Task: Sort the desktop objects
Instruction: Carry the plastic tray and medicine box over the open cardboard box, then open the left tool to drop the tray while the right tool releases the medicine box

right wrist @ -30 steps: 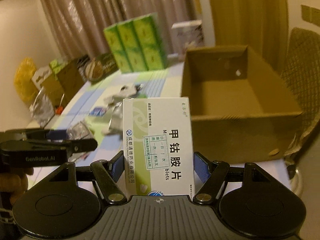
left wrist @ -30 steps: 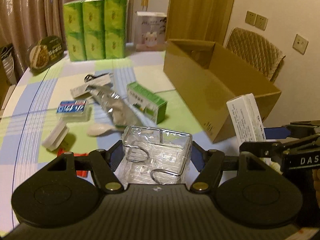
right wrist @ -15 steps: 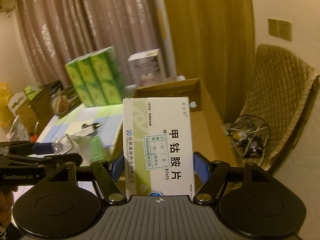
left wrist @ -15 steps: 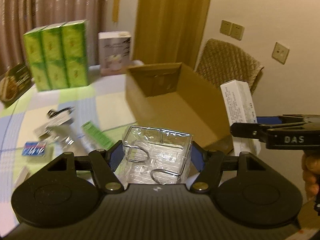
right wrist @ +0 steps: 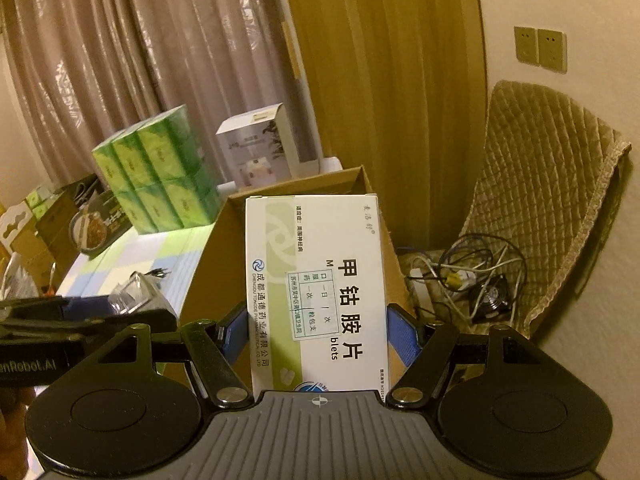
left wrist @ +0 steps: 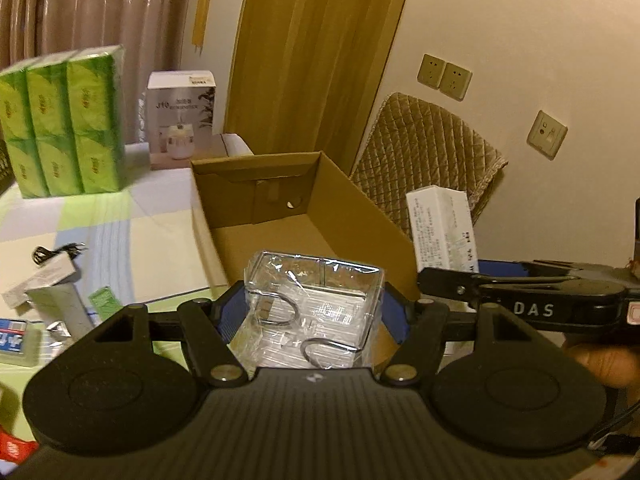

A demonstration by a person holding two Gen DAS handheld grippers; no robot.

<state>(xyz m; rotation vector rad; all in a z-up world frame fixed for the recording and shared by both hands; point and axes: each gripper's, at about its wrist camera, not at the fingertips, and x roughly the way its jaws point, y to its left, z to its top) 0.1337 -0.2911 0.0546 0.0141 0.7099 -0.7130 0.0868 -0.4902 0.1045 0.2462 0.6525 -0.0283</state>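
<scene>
Dim warm-lit room, table (left wrist: 152,216) with a pastel checked cloth, open cardboard box (left wrist: 352,216) standing on it.

Left gripper (left wrist: 314,312): jaws about half spread and clamped on a clear plastic packet of metal hooks (left wrist: 316,304), blue pads pressing both sides. Packet sits over the near end of the box, above its rim. Right gripper (right wrist: 318,332): jaws clamped on an upright white medicine carton (right wrist: 320,280), pads on its two narrow sides, printed face toward the camera. Carton also over the near part of the box.

The two grippers are side by side, close but apart. Left view shows the right gripper (left wrist: 520,292) from the side with the carton (left wrist: 440,232) sticking up, a hand (left wrist: 600,364) behind it. Right view shows the left gripper (right wrist: 80,320) low left with the packet (right wrist: 136,296) at its tip.

Only left view: box interior, bare floor, notched far wall; loose clutter on the cloth at left, small green box (left wrist: 105,302), foil pack (left wrist: 58,326), blue-label case (left wrist: 14,340), black cable (left wrist: 56,252). Only right view: tangle of cables (right wrist: 468,276) on the quilted chair (right wrist: 552,200) right of the box, brown boxes (right wrist: 36,232) far left.

Box's right wall lies near the table edge, chair beyond. Open cloth left of the box. Farther back: green tissue packs (left wrist: 60,120), white product box (left wrist: 180,116), then curtains (right wrist: 140,60), wooden door (left wrist: 312,60), wall sockets (left wrist: 444,76).
</scene>
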